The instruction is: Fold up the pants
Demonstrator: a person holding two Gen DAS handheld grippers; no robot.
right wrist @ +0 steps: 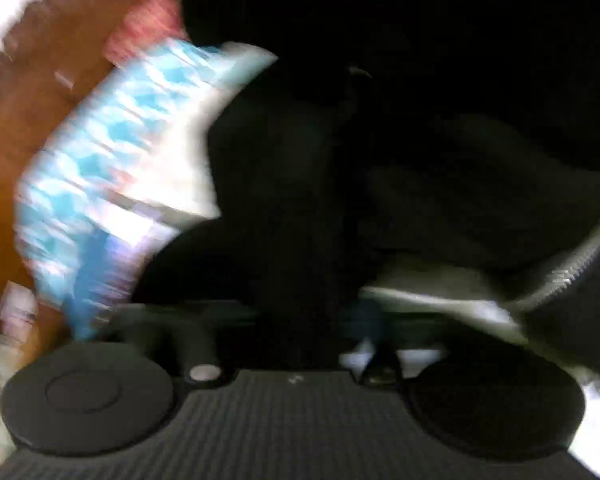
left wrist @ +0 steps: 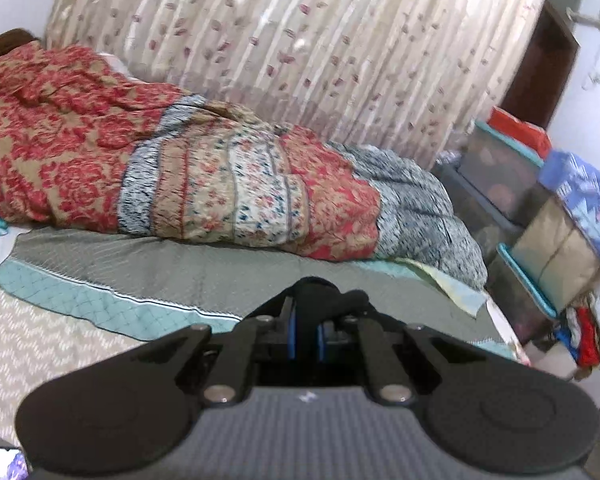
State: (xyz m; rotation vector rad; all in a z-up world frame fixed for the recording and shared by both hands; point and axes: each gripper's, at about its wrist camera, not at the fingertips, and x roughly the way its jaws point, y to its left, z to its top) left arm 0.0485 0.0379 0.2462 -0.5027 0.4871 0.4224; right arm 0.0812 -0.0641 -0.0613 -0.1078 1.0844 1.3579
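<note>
Looking along the left tongs, the blue-padded tips are seen pressed together on a bunch of soft black fabric pants, held above the bed with its grey-green chevron sheet. A bulky red floral quilt lies heaped along the far side, and stacked plastic storage boxes crowd the bed's end, so laying room is narrowed.

In the blurred right view, the limp, light pants fill the frame, a zipper being visible; whether the right tongs grip cannot be told. A hold near waistband or hem is judged best, since loose cloth sags.
</note>
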